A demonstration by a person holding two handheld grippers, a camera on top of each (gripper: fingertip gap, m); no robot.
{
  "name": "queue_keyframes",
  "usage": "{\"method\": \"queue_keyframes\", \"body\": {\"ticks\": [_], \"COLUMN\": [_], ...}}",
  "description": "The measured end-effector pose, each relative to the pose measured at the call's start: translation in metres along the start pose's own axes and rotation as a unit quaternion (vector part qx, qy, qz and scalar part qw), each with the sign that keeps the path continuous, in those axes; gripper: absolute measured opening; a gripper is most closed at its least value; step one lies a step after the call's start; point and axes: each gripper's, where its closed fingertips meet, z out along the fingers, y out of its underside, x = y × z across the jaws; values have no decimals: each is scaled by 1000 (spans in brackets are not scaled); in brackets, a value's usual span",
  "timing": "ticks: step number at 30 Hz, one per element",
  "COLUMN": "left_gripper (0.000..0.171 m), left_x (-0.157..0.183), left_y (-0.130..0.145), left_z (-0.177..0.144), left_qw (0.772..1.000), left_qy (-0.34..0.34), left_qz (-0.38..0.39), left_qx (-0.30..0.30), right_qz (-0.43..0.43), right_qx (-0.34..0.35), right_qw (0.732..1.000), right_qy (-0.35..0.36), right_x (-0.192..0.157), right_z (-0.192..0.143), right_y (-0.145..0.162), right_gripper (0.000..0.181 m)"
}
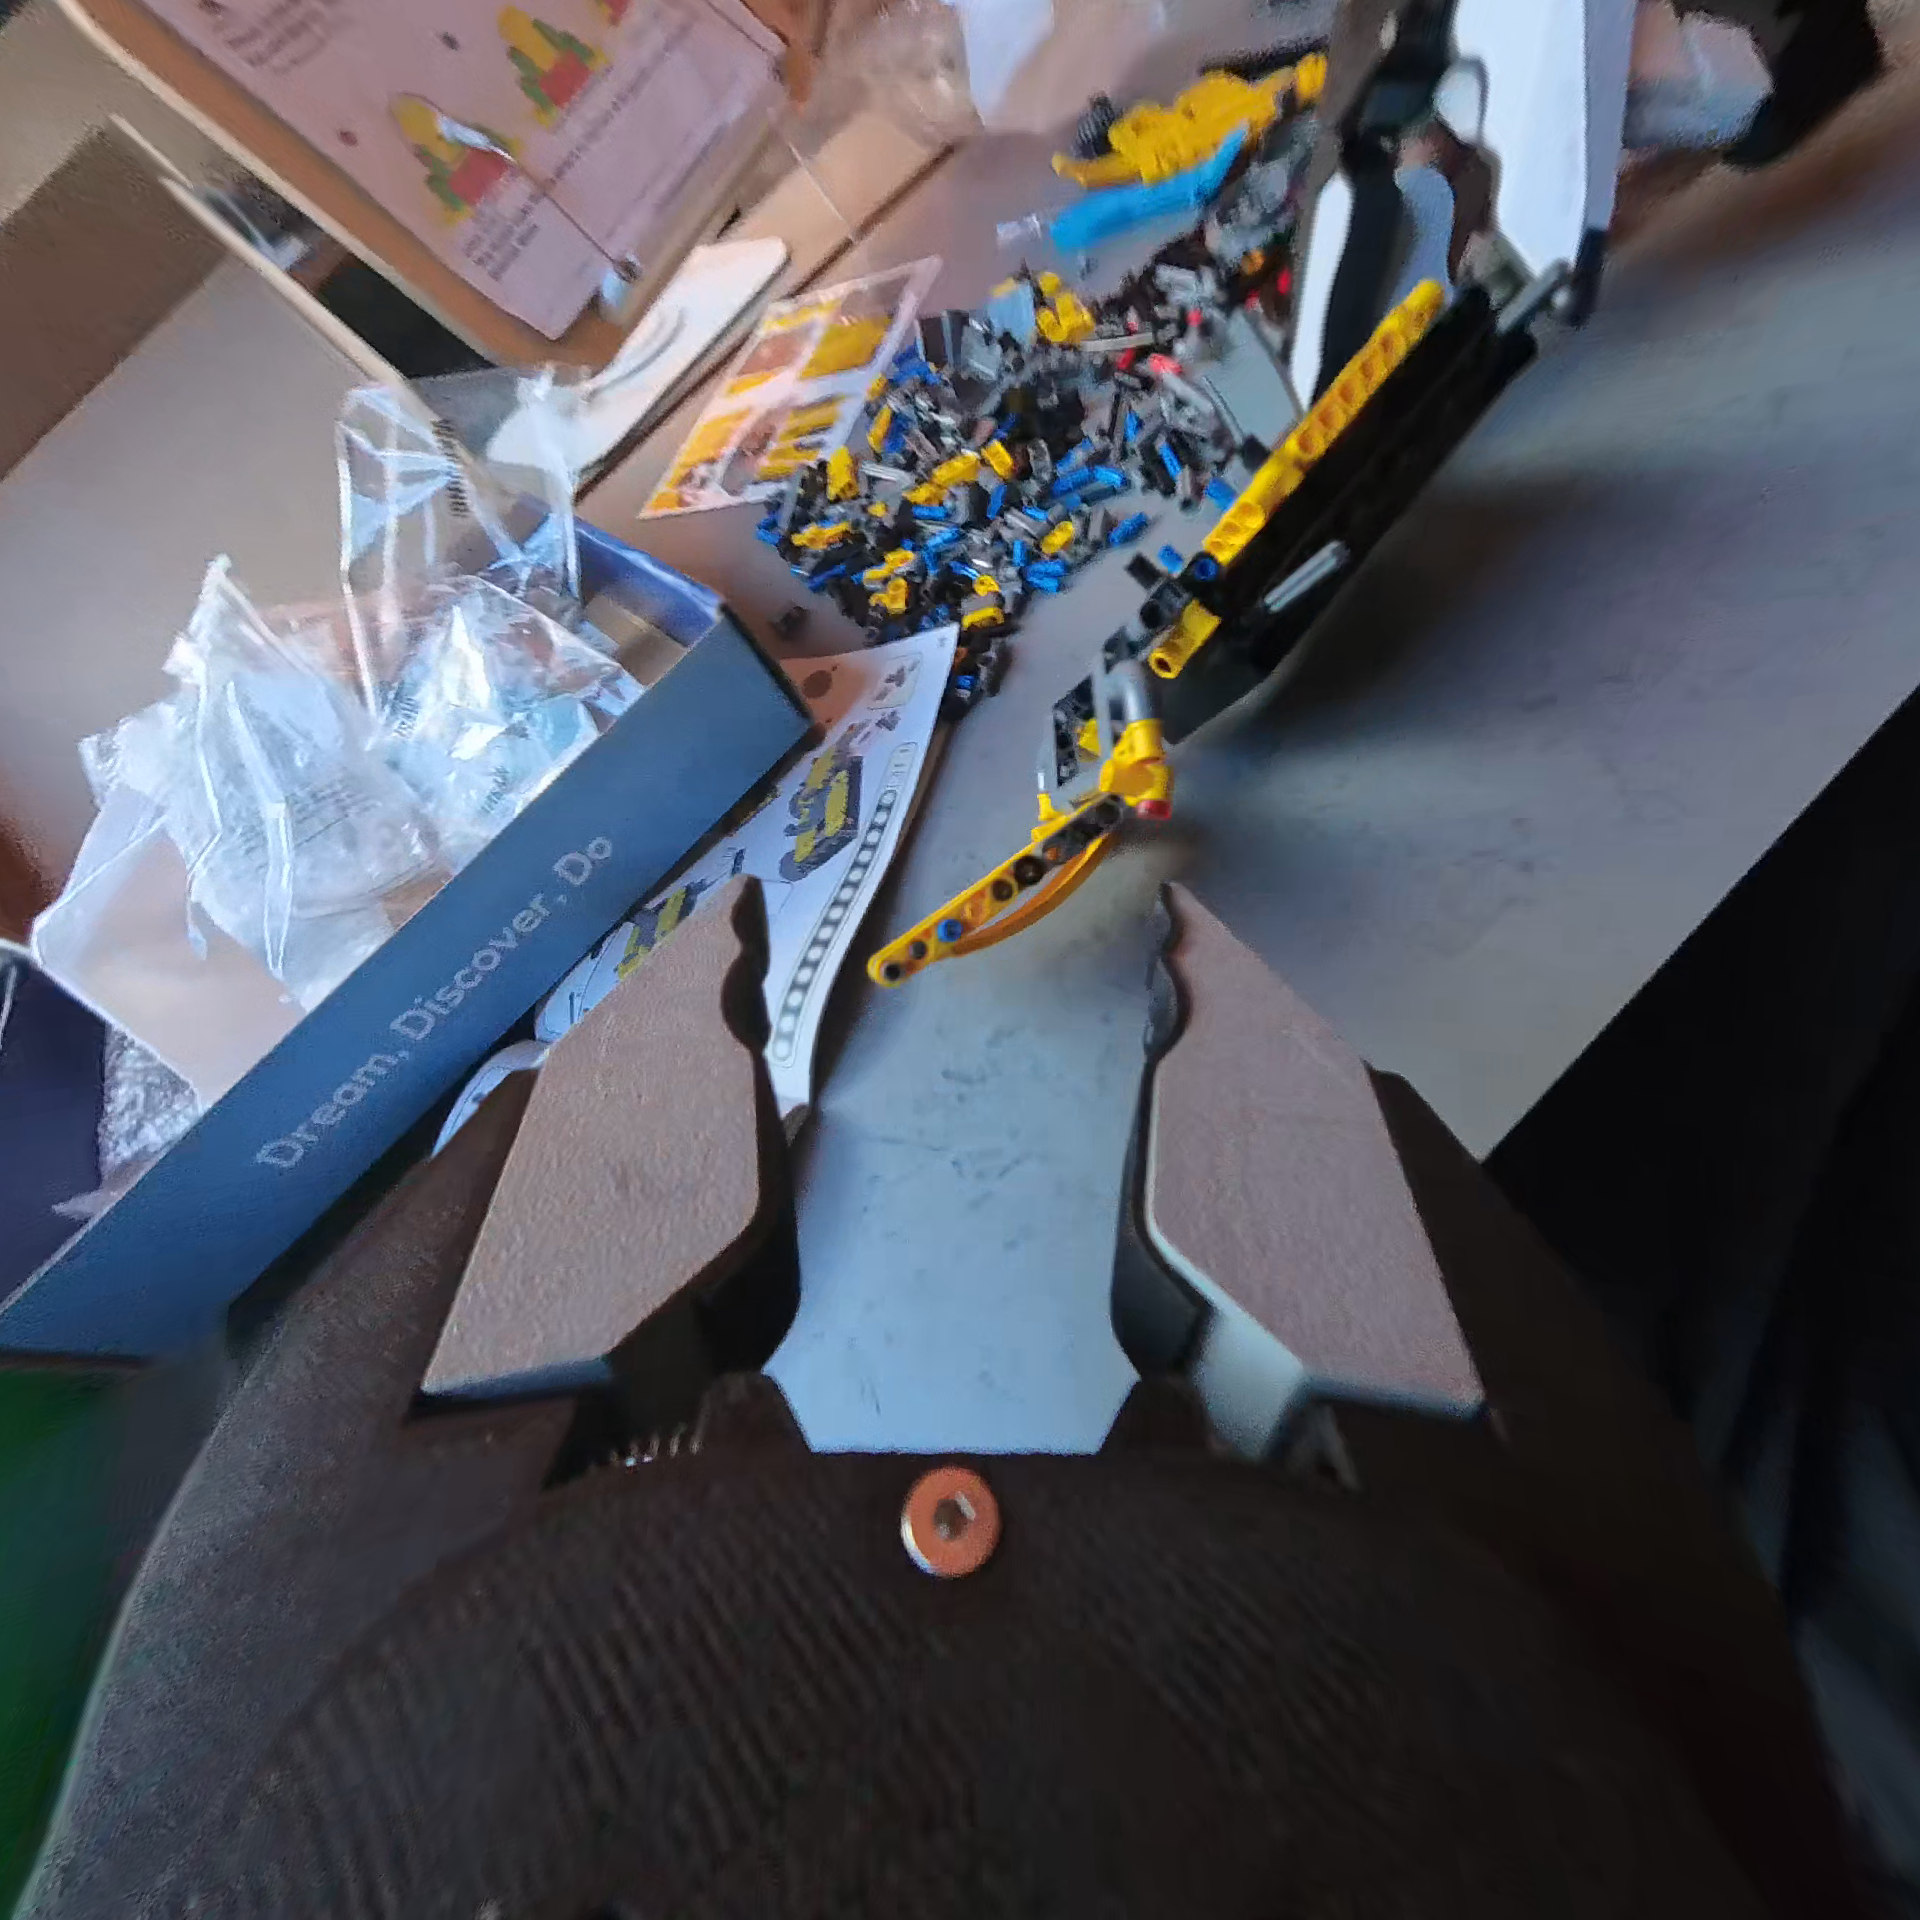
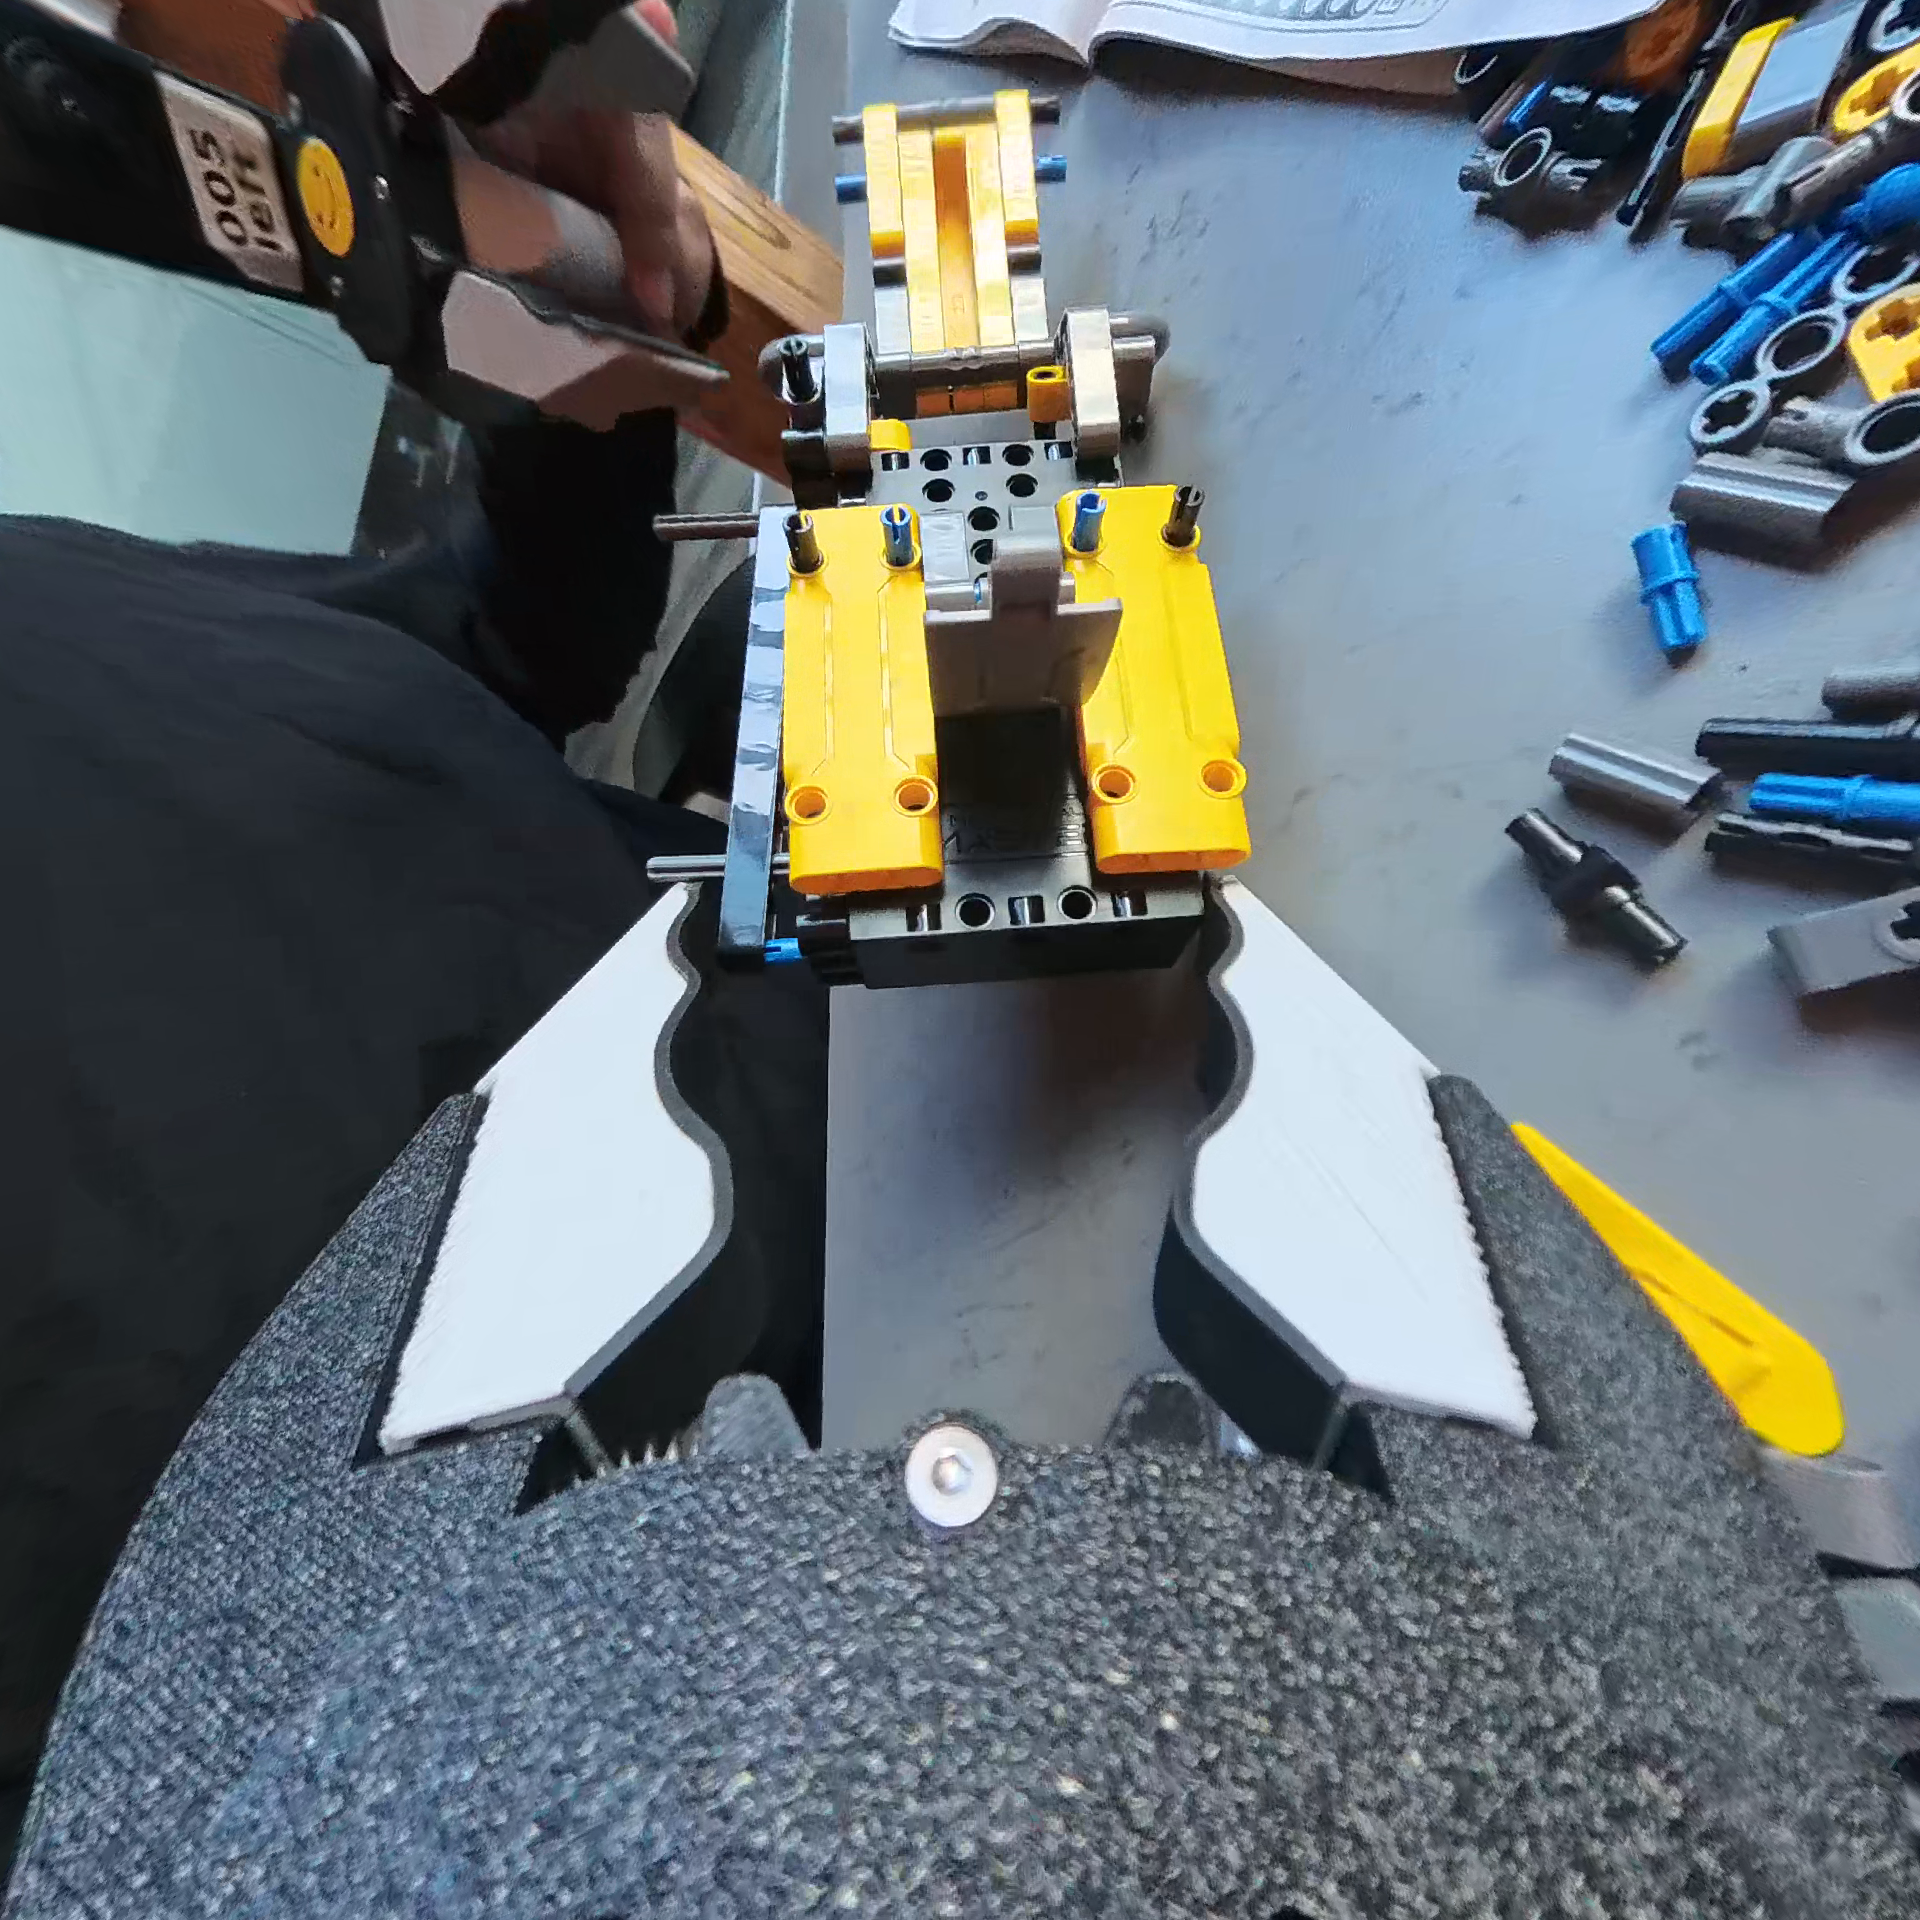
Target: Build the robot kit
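Note:
My right gripper (image 2: 956,899) has white fingers and is shut on the black base of a yellow and black brick model (image 2: 997,675), which it holds over the grey table (image 2: 1403,520). The model's yellow arm (image 2: 951,218) points away from me. In the left wrist view the same model (image 1: 1340,499) hangs from the right gripper (image 1: 1475,312) at the upper right. My left gripper (image 1: 958,899) is open and empty above the table, with the tip of the model's yellow arm (image 1: 987,914) just beyond its fingertips. The left gripper also shows in the right wrist view (image 2: 665,208), held by a hand.
A heap of loose blue, yellow and black pieces (image 1: 987,488) lies behind the model. Instruction sheets (image 1: 831,831) lie beside a blue box (image 1: 468,987) full of clear plastic bags (image 1: 312,748). More loose pieces (image 2: 1766,364) lie at my right. The table edge (image 1: 1662,935) runs along the right.

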Motion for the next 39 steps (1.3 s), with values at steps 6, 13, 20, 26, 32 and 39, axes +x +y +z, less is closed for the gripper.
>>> {"method": "queue_keyframes", "body": {"ticks": [6, 13, 20, 26, 32, 39], "left_gripper": [67, 57, 52, 50, 41, 38], "left_x": [-10, -12, -10, 2, -5, -8], "left_y": [17, 25, 22, 34, 27, 27], "left_z": [-11, -10, -16, -7, -18, -20], "left_qw": [992, 982, 961, 955, 939, 931], "left_qy": [20, 69, 154, 201, 215, 223], "left_qz": [-94, -119, -172, -194, -223, -240], "left_qx": [86, 131, 150, 103, 152, 163], "right_qz": [4, 30, 59, 62, 74, 83], "right_qx": [9, 47, 43, 28, 28, 29], "right_qw": [1000, 998, 996, 997, 995, 993], "right_qy": [-4, -28, -42, -48, -64, -76], "right_x": [-3, -4, -5, -4, -3, -3], "right_z": [-1, -2, -3, -1, -2, -3], "right_y": [4, 2, 1, -1, -4, -5], "right_gripper": [92, 92, 92, 91, 91, 91]}}
